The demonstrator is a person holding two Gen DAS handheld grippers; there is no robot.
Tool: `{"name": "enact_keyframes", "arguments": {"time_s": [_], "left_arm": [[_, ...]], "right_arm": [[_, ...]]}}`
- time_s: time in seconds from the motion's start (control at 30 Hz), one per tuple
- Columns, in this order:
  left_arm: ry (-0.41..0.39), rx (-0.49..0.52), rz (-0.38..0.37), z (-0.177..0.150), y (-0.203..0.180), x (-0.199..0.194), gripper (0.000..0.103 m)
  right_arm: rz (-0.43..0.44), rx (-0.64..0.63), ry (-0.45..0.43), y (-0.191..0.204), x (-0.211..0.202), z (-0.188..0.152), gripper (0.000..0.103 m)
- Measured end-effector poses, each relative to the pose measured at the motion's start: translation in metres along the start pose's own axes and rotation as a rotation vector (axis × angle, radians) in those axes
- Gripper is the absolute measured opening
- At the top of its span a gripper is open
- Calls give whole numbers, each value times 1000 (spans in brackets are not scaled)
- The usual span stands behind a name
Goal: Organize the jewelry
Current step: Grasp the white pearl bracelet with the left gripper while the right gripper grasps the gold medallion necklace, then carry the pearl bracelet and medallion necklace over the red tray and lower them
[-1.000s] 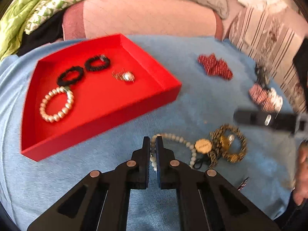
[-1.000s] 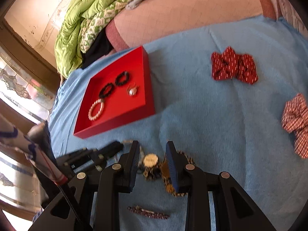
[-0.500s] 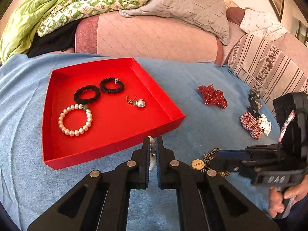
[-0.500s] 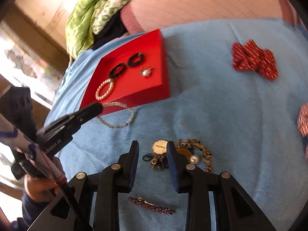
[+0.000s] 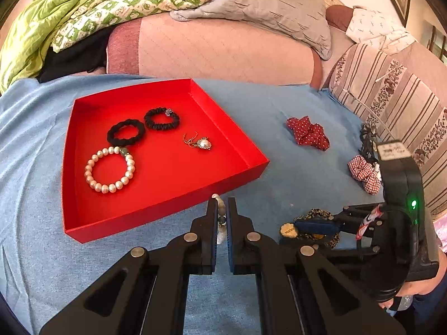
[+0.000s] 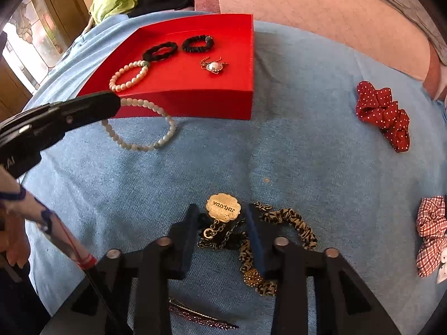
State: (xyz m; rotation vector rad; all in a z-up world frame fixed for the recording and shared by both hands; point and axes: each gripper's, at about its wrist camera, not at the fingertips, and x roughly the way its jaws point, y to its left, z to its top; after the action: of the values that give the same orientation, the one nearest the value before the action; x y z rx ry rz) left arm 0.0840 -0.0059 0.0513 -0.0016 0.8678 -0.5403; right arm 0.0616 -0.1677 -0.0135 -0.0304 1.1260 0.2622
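We note left claw (image 5: pixel 220 217) pinching bead bracelet (image 6: pixel 145 128), now lifted beside red tray (image 5: pixel 237 178). Right claw (image 6: pixel 220 223), closing, straddles tangled chains (image 6: pixel 220 231); not yet gripped.

Right gripper (image 6: pixel 220 220) with fingers straddling a tangle of gold chain with an oval gold tag (image 6: pixel 223 211), jaws closing around it, leopard-print fabric scrunchie (image 6: pixel 293 223) beside, left gripper (image 6: pixel 111 106) clamped on a pale beaded bracelet (image 6: pixel 156 128) before the red rectangular tray (image 6: pixel 195 103), blue cloth-covered surface (image 6: pixel 307 153).
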Motion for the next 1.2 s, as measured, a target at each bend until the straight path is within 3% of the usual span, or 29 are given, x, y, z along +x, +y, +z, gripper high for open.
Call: {"name": "enact_keyframes", "arguments": {"time_s": [0.2,0.47,0.53,0.77,1.2], "left_arm": [[-17,-11,-7,3,2,-5,5],[-61,-26,-22,8,4,-17,5],[-65,-23,-22,9,3,-18,5],[-92,-29,-29,15,4,-28,5],[-159,-37,-45,31,4,-57,5]], "right_arm": [[95,64,-68,-9,-17,4,27],[262,155,-482,-30,-111,13,27],[274,171,-533,-32,-125,10,27],[298,213,-571,-38,-134,10,27],[344,180,-655,-21,-166,14,27]]}}
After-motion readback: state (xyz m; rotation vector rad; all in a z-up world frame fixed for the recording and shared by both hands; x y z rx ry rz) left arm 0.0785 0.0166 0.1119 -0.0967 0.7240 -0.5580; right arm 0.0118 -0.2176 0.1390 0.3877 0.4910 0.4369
